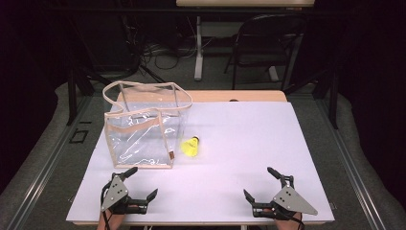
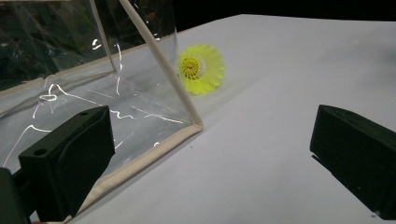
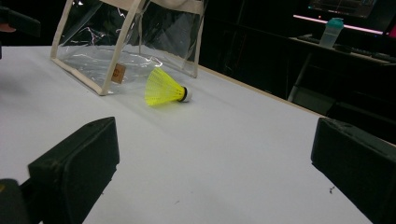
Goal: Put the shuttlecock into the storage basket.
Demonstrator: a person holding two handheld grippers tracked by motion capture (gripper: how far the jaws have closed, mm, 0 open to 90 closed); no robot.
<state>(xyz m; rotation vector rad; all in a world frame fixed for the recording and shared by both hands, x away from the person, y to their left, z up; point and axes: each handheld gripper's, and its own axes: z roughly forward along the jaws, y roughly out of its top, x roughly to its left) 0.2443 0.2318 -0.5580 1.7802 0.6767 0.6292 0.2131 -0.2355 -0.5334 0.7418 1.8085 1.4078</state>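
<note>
A clear plastic bag (image 1: 143,129) with beige trim stands upright on the white table (image 1: 249,139), at its left. A yellow shuttlecock (image 1: 190,146) lies on its side just right of the bag. My left gripper (image 1: 142,182) rests open near the table's front left edge, just in front of the bag, nothing between its jaws. My right gripper (image 1: 260,183) rests open near the front right edge, also holding nothing. The left gripper view has the bag's corner (image 2: 196,125) close and the shuttlecock (image 2: 201,68) beyond. The right gripper view has the shuttlecock (image 3: 164,88) beside the bag (image 3: 126,37).
Behind the table stand a dark chair (image 1: 268,43) and a desk leg (image 1: 198,48), with cables on the floor. A bottle (image 3: 330,31) sits on a far desk in the right gripper view. The white tabletop is bare to the right of the shuttlecock.
</note>
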